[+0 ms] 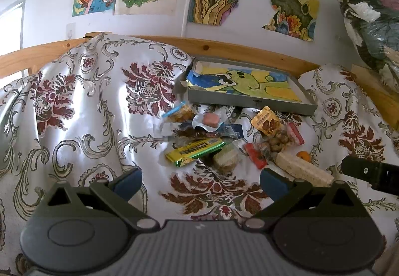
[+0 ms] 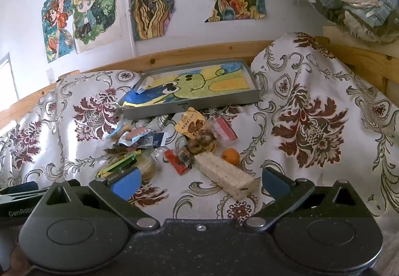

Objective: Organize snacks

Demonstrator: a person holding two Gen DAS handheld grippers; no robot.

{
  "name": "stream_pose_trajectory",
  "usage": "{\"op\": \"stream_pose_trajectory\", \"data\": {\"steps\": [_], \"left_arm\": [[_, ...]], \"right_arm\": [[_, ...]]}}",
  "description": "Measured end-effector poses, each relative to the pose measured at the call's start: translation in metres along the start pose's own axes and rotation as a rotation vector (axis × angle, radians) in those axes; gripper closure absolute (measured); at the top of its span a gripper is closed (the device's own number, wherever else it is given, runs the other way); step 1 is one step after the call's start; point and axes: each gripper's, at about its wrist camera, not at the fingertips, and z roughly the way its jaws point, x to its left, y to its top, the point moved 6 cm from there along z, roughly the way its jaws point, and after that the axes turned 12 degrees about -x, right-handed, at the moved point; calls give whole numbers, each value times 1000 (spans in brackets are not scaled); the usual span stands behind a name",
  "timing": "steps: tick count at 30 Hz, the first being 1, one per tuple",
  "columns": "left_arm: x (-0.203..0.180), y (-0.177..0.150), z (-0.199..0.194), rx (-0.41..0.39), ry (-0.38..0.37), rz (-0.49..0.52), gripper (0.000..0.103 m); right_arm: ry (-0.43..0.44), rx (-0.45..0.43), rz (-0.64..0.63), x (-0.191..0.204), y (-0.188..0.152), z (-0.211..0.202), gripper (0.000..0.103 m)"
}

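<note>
Two tools we are holding wide open and empty: left tool (image 1: 200, 180), right tool (image 2: 200, 182). Beyond them, wrapped snacks (image 2: 174, 146) are lying heaped on the floral bedspread (image 1: 87, 106), just before a shallow grey tray (image 2: 192, 104).

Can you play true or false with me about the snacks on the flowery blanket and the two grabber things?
1. The grey tray is full of snacks. False: it holds only a cartoon picture and some paper scraps; the snacks lie on the blanket in front of it.
2. The left gripper is open and holds nothing. True.
3. The little orange fruit sits on top of the long pale bar. False: it rests on the blanket beside the bar.
4. The right gripper is squeezing the pale bar. False: it is open, and the bar lies loose between its fingers.
5. A yellow-green wrapped bar lies in the snack pile. True.
</note>
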Motion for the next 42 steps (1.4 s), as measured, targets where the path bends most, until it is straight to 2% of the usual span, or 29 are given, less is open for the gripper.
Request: {"op": "stream_pose_trajectory", "data": {"steps": [42], "left_arm": [[-4, -5, 0, 13, -1, 1, 0]], "right_arm": [[-3, 8, 1, -1, 1, 0, 1]]}}
